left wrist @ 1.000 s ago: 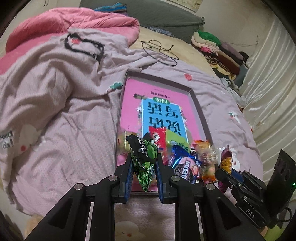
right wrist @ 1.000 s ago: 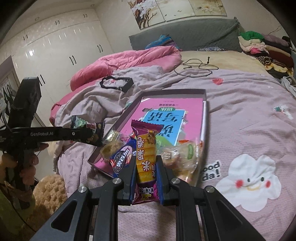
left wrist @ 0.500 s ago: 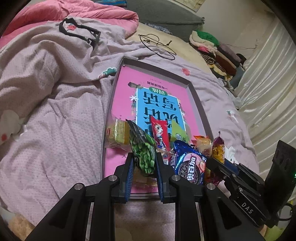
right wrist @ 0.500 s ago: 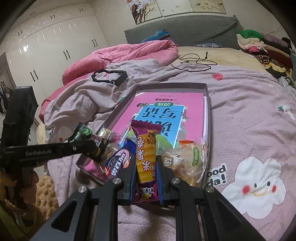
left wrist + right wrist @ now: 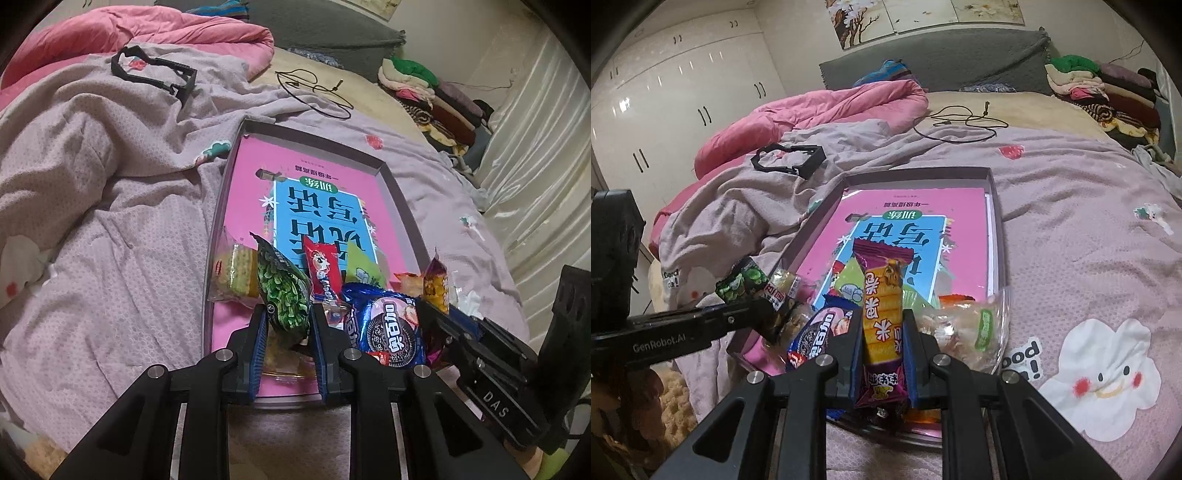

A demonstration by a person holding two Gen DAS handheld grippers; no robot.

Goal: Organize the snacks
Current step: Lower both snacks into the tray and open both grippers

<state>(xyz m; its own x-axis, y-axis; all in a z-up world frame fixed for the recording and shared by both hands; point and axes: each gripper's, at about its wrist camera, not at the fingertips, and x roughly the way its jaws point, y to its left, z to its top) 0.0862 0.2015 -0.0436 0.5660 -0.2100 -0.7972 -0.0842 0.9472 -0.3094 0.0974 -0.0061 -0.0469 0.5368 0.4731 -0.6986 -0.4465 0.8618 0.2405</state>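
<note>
Meanwhile, left gripper clamps green packet, right gripper grips yellow wafer bar above tray; placement likely next.

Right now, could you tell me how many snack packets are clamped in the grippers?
2: a green-patterned packet in the left gripper, a yellow-and-purple bar in the right gripper, both above the box.

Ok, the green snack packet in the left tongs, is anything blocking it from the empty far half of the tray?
Nothing visible. The green snack packet is clamped in the left tongs over the tray's near end, level with the other snacks; beyond it only the pink book cover lies flat.
</note>
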